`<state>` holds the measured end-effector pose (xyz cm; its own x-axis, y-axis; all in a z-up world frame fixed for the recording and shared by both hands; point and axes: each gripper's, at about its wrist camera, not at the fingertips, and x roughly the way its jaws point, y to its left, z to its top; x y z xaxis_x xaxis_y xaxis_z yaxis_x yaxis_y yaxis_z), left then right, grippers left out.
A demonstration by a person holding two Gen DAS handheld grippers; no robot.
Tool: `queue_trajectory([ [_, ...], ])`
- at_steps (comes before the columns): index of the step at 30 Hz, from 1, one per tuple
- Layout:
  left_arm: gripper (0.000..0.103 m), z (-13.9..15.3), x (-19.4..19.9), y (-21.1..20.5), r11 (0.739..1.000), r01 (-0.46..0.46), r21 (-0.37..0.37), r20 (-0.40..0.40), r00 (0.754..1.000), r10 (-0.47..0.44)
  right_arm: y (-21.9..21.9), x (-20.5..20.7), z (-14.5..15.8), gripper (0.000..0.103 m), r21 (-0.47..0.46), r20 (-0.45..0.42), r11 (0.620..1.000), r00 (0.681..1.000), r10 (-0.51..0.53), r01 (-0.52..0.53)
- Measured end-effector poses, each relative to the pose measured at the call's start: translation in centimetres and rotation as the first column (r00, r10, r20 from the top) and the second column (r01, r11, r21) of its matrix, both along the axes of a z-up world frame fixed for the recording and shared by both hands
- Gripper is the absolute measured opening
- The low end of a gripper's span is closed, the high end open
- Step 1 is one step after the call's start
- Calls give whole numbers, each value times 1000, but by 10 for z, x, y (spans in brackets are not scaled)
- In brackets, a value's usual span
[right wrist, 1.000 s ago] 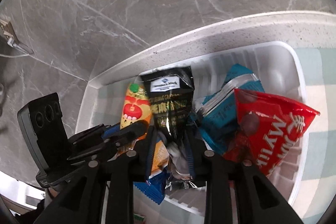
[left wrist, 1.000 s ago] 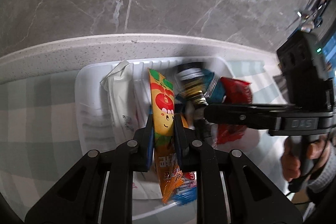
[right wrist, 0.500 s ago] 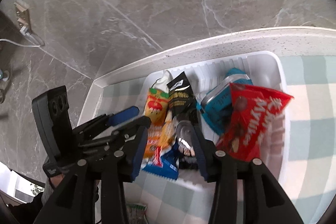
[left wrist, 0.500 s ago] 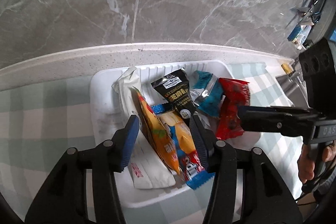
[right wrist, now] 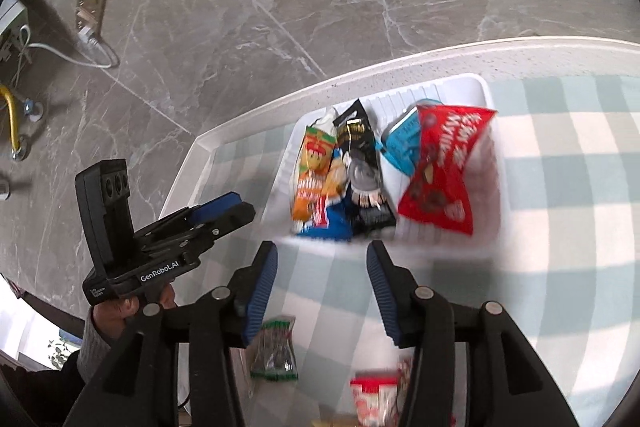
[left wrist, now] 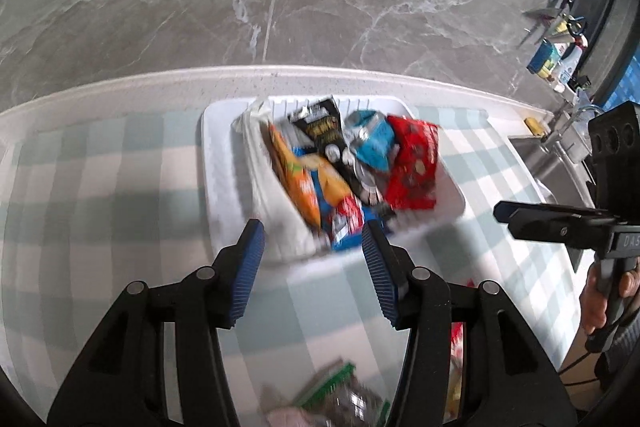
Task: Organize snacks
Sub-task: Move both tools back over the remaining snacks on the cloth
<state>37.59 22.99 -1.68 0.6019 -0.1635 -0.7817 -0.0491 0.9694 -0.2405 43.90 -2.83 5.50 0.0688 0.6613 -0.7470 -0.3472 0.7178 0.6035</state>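
Left gripper hangs above the near rim of a white tray, jaws apart, nothing btwn them. Right gripper likewise empty, jaws opening. Tray, on a checked cloth, holds the snacks: orange pack, black pack, blue pack, red bag. A green-edged packet lies on the cloth, apart from the tray.

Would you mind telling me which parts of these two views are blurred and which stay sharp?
Left wrist view: the white plastic tray and its snack packets smear with motion, while the left gripper is crisp. Right wrist view: the red snack bag is smeared, the right gripper sharp; fisheye bends the counter edge.
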Motion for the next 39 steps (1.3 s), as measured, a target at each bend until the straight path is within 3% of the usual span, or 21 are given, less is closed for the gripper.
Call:
queue_trajectory([
  [7, 49, -9, -54, -6, 1000, -21, -10, -37, 999, 21, -22, -46, 9, 54, -43, 22, 999, 1000, 2, -1],
  [19, 49, -40, -124, -11, 998, -61, -17, -130, 990, 58, -57, -107, -17, 54, -116, -34, 992, 998, -50, 46],
  [39, 49, -82, -141, -11, 996, -91, -23, -240, 967, 83, -58, -131, -16, 54, -179, 9, 983, 999, -39, 40],
])
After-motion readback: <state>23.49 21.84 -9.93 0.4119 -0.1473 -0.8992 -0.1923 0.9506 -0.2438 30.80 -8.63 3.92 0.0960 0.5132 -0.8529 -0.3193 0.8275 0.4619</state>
